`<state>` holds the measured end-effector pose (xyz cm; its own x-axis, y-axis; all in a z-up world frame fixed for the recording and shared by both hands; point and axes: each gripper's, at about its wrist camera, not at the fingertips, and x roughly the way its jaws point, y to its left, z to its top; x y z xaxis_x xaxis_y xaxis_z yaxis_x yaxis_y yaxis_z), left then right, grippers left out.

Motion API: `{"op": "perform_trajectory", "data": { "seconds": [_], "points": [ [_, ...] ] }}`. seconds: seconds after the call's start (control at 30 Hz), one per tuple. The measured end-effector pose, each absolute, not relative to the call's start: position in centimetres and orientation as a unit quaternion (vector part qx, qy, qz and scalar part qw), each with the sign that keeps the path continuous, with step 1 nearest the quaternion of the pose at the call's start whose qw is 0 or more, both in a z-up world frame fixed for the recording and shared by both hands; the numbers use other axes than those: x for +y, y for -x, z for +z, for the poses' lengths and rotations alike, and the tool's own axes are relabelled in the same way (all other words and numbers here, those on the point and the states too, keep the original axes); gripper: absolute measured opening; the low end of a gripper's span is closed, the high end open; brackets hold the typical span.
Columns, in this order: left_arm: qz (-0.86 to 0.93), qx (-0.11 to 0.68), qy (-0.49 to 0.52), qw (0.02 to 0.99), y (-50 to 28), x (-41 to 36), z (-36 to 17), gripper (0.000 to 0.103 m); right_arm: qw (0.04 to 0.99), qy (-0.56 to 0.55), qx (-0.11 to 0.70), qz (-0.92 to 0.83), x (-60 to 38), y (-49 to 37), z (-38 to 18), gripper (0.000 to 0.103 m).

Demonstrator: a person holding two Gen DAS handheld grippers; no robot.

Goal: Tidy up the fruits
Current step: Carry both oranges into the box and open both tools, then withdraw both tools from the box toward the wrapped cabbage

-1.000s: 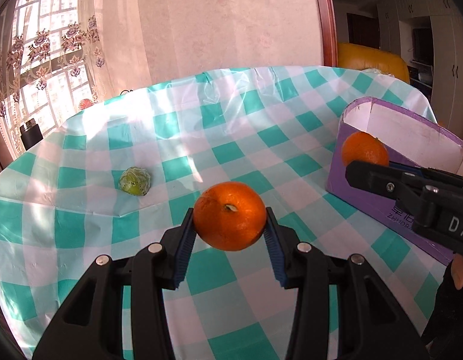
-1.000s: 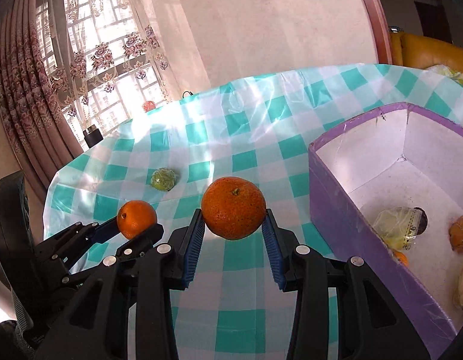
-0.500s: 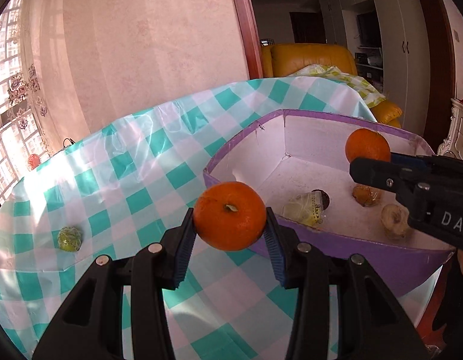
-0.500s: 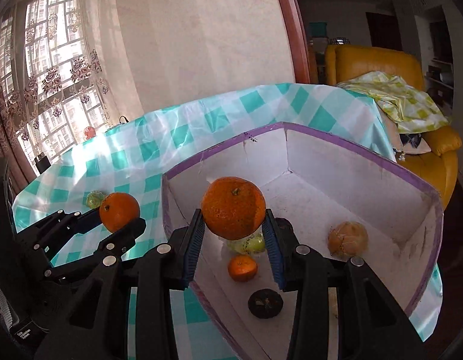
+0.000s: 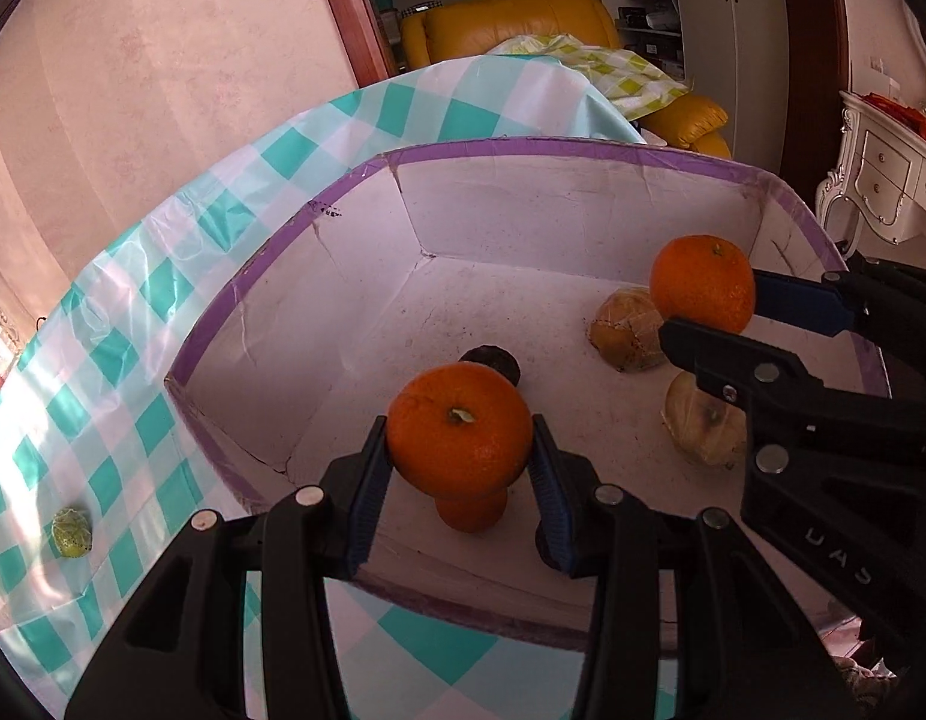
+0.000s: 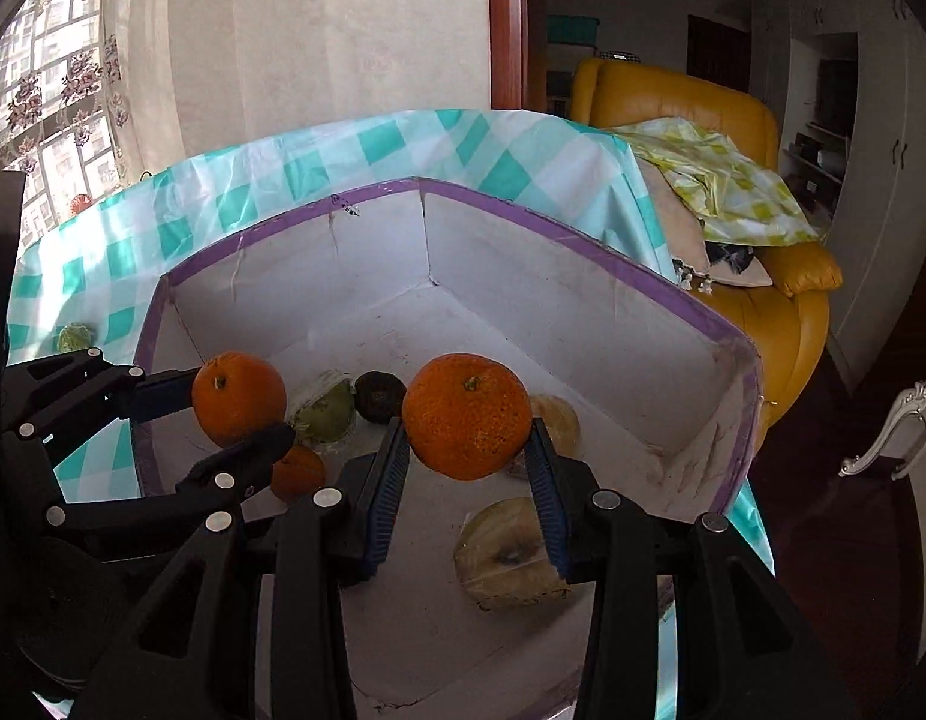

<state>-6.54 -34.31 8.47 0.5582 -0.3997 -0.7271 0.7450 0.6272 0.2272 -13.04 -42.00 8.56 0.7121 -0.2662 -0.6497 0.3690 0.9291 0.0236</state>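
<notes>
The left tongs grip 1 orange above the near end of the purple-rimmed box; the right tongs clamp another orange over its middle. Several fruits lie on the box floor. A green fruit sits on the checked bench outside.

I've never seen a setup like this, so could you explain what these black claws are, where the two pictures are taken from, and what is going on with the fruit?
No robot here: a person holds a two-finger clamp in each hand, with a camera on each looking along its fingers. One picture is from the left gripper, one from the right gripper. Each is shut on an orange: left orange, right orange. Both hang over an open purple-edged box that already holds several fruits. The box stands on a green-checked tablecloth, where one small green fruit lies outside.
</notes>
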Motion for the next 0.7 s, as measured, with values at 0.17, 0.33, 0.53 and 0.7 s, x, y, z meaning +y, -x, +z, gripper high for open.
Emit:
{"op": "perform_trajectory", "data": {
  "seconds": [0.17, 0.33, 0.53, 0.7],
  "points": [
    [-0.329, 0.34, -0.273, 0.837, 5.8, -35.3, 7.8, 0.045, 0.919, -0.068, 0.345, -0.181, -42.6, 13.1, 8.3, 0.041],
    [-0.326, 0.339, -0.271, 0.84, 5.8, -35.5, 7.4, 0.053, 0.916, -0.066, 0.348, -0.187, -42.8, 13.1, 7.8, 0.045],
    [-0.319, 0.324, -0.263, 0.851, 5.9, -34.9, 8.1, 0.074, 0.919, -0.064, 0.334, -0.198, -43.0, 13.5, 8.4, 0.055],
    [-0.289, 0.286, -0.27, 0.873, 6.4, -34.1, 8.6, 0.091, 0.919, -0.064, 0.329, -0.208, -42.9, 13.5, 8.6, 0.065]
  ]
}}
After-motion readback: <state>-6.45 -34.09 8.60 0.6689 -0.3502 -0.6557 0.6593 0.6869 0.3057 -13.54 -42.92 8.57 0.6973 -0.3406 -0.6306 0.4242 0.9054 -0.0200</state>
